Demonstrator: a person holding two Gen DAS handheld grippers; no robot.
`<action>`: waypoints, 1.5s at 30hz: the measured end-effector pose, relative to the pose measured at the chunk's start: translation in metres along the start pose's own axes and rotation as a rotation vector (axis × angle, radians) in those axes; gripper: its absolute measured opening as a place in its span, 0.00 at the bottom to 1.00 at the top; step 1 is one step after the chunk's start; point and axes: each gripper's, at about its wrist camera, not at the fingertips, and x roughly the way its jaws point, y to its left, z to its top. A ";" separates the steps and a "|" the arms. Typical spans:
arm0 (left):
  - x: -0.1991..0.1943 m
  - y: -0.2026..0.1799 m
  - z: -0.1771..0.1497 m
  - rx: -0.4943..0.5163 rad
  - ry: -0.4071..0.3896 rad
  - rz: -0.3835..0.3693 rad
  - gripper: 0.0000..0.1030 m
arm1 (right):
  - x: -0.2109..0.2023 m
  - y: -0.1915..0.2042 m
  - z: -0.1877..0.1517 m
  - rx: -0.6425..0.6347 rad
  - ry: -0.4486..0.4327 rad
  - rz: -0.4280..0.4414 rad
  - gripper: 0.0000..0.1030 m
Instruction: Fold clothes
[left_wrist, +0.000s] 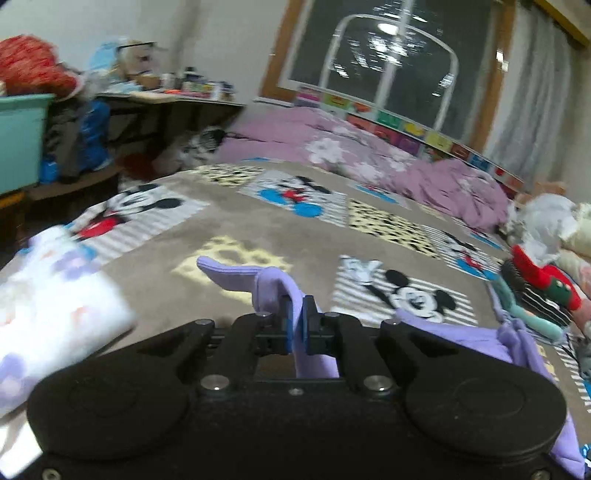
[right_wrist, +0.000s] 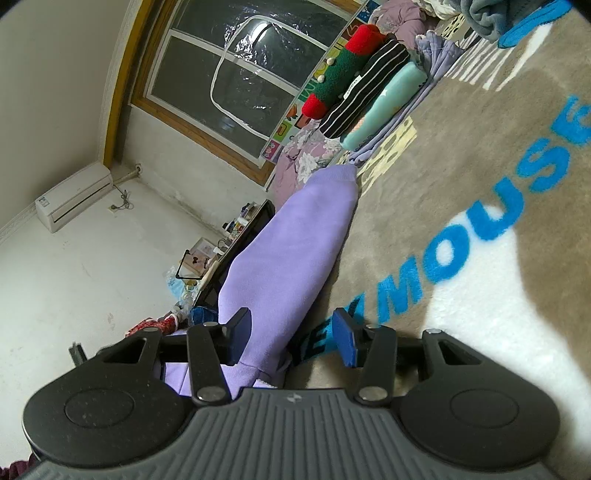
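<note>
A lilac garment (left_wrist: 461, 343) lies on the cartoon-mouse blanket (left_wrist: 236, 229) on the bed. My left gripper (left_wrist: 295, 321) is shut on a fold of it, and the pinched cloth (left_wrist: 273, 284) stands up above the blue pads with a flap pointing left. In the right wrist view, which is rolled sideways, a lilac sleeve (right_wrist: 295, 236) runs away from me between the fingers. My right gripper (right_wrist: 291, 336) is open: the left pad (right_wrist: 240, 332) lies against the sleeve, the right pad (right_wrist: 345, 341) stands apart from it over the blanket (right_wrist: 480, 155).
A folded white patterned cloth (left_wrist: 55, 317) lies at the left. A stack of folded clothes (left_wrist: 543, 295) (right_wrist: 362, 85) sits at the blanket's right edge. A pink floral duvet (left_wrist: 369, 155) is bunched along the window. A cluttered desk (left_wrist: 177, 99) stands beyond the bed.
</note>
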 end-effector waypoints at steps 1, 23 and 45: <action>-0.004 0.006 -0.002 -0.013 -0.005 0.009 0.03 | 0.000 0.000 0.000 0.000 0.000 -0.001 0.47; -0.036 0.130 -0.062 -0.423 0.105 0.166 0.22 | 0.002 0.037 -0.002 -0.141 0.000 -0.171 0.50; -0.040 0.172 -0.055 -0.487 0.063 0.163 0.20 | 0.100 0.157 -0.102 -0.608 0.442 -0.113 0.56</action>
